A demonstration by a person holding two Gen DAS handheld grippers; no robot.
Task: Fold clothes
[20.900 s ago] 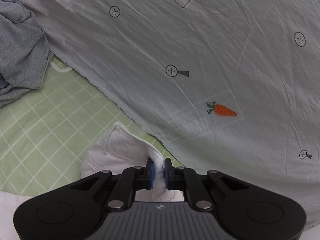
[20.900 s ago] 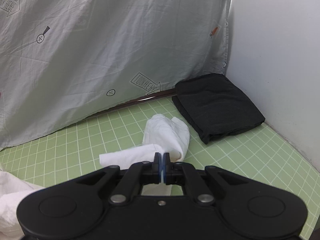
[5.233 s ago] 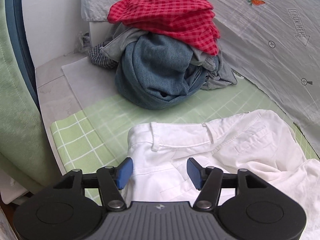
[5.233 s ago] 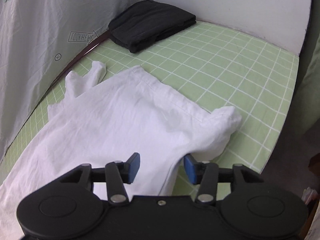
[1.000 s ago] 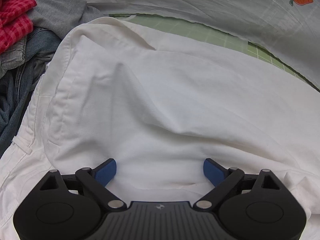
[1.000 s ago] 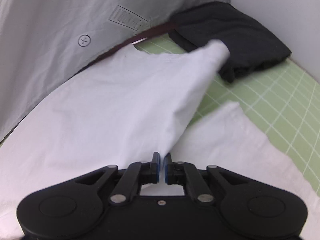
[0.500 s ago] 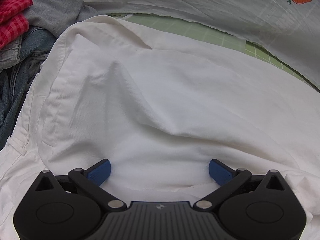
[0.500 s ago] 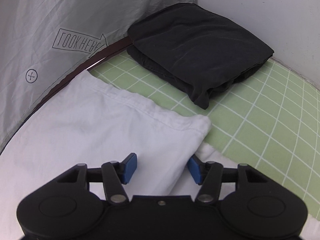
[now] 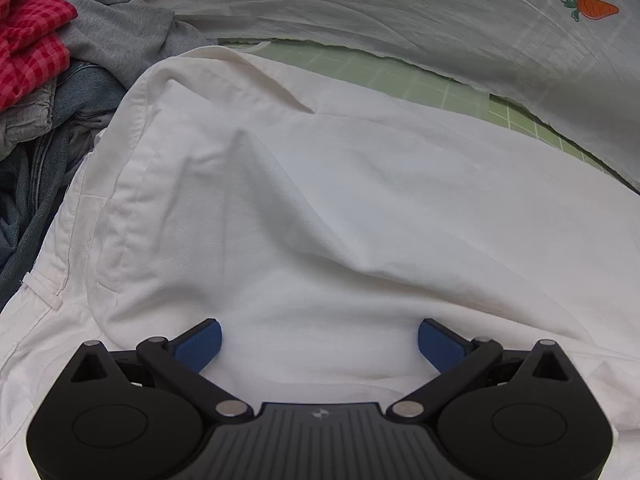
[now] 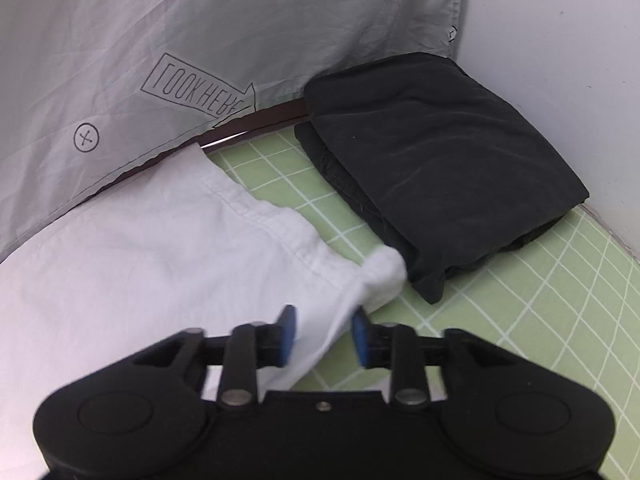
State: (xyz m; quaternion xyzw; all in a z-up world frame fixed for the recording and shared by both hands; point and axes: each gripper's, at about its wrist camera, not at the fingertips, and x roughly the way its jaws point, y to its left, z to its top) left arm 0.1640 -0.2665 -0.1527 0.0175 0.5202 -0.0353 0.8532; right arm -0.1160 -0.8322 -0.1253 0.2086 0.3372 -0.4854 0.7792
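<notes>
Grey sheet hangs across the back in both views, printed with arrows, crosses and a carrot. Green grid mat covers the table.

White pants lie spread over the mat, filling most of your left view; a soft ridge runs diagonally through the cloth, and the waistband with a belt loop sits at the left edge. In your right view the hem end bunches up, touching the folded black garment in the corner by the wall.

Pile of unfolded clothes sits at left, against the pants: red check, grey, denim.

Your left gripper: fingers wide apart over the pants, gripping nothing.

Your right gripper: fingers apart, straddling the hem edge, not clamped.
</notes>
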